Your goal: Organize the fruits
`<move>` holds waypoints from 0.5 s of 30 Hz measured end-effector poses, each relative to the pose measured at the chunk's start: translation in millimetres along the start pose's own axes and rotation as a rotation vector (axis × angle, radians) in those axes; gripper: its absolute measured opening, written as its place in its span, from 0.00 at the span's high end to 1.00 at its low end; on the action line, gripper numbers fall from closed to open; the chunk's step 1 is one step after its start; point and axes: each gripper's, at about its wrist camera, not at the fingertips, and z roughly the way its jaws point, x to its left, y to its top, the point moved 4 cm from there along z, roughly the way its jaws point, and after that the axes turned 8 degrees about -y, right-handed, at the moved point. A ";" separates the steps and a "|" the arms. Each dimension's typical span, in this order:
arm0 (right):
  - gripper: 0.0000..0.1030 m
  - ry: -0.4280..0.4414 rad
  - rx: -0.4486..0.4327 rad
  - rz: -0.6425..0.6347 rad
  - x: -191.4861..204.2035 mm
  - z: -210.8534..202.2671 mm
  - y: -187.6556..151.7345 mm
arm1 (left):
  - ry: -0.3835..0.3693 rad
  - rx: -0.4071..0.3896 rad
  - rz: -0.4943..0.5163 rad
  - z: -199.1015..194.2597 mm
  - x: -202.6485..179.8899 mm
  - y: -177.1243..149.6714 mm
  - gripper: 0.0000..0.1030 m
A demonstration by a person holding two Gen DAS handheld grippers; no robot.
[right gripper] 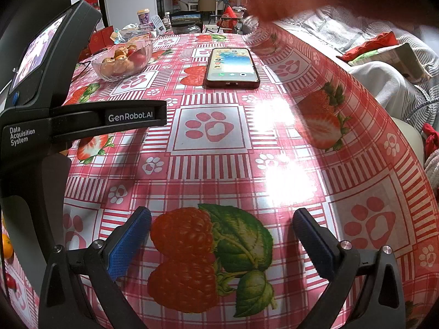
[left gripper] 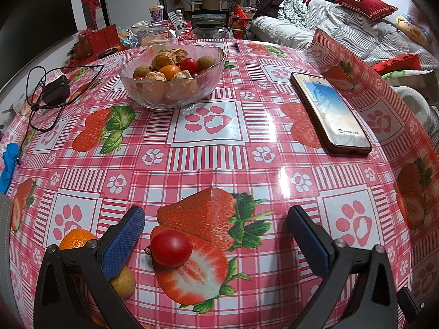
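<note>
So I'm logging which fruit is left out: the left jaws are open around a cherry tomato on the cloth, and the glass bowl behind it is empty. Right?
Not quite. The left gripper is open with the cherry tomato between its jaws, but the glass bowl is not empty: the left wrist view shows it holding several fruits.

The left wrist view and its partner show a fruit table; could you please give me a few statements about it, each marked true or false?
1. The left claw is open, with a cherry tomato lying between its fingers. True.
2. The glass bowl is empty. False: it holds several fruits.
3. The phone lies flat on the tablecloth with its screen lit. True.
4. The right claw grips an orange. False: it is open and holds nothing.
5. A black adapter with cable sits right of the phone. False: it is left of the bowl.
</note>
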 end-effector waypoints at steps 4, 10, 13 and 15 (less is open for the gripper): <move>0.00 0.000 0.000 0.000 0.2 0.1 0.0 | 0.000 0.000 0.000 0.0 -0.5 -0.3 0.00; 0.00 0.000 0.000 0.000 0.2 -0.2 -0.2 | 0.000 0.000 0.000 0.0 -0.4 -0.3 0.00; 0.00 0.000 0.000 0.000 0.2 -0.4 -0.3 | 0.000 0.000 0.000 0.0 -0.3 -0.2 0.00; 0.00 0.000 0.000 0.000 0.0 -0.4 -0.4 | 0.000 0.000 0.000 0.0 -0.3 -0.2 0.00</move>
